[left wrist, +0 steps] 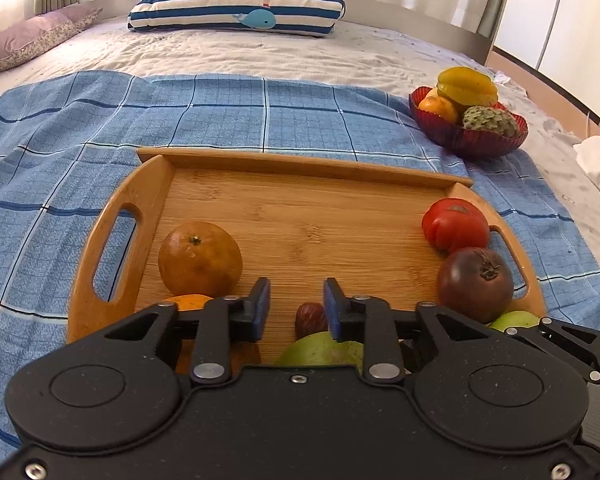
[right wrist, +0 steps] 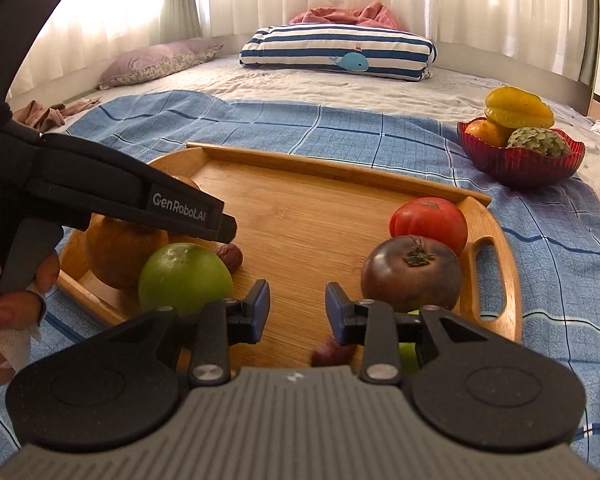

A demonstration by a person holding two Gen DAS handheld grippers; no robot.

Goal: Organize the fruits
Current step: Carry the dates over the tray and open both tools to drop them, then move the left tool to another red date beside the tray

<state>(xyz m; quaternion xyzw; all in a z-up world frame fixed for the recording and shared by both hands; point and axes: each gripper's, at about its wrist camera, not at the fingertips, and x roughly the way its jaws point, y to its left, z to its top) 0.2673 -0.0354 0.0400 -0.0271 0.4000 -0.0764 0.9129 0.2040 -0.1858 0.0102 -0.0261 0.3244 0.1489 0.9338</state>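
Observation:
A wooden tray (left wrist: 300, 208) (right wrist: 308, 208) lies on a blue checked cloth on a bed. On it are an orange (left wrist: 199, 258), a red tomato (left wrist: 456, 224) (right wrist: 430, 220), a dark tomato (left wrist: 476, 284) (right wrist: 412, 272), a green apple (left wrist: 320, 350) (right wrist: 185, 278), a small brown date (left wrist: 310, 318) (right wrist: 229, 256) and a second date (right wrist: 332, 354). My left gripper (left wrist: 295, 308) is open and empty above the near part of the tray. My right gripper (right wrist: 297, 306) is open and empty just left of the dark tomato.
A red glass bowl (left wrist: 472, 136) (right wrist: 520, 160) with a starfruit, an orange and a custard apple stands on the cloth at the far right. A striped whale pillow (left wrist: 235, 8) (right wrist: 340, 54) and a purple pillow (left wrist: 31, 38) lie at the bed's head.

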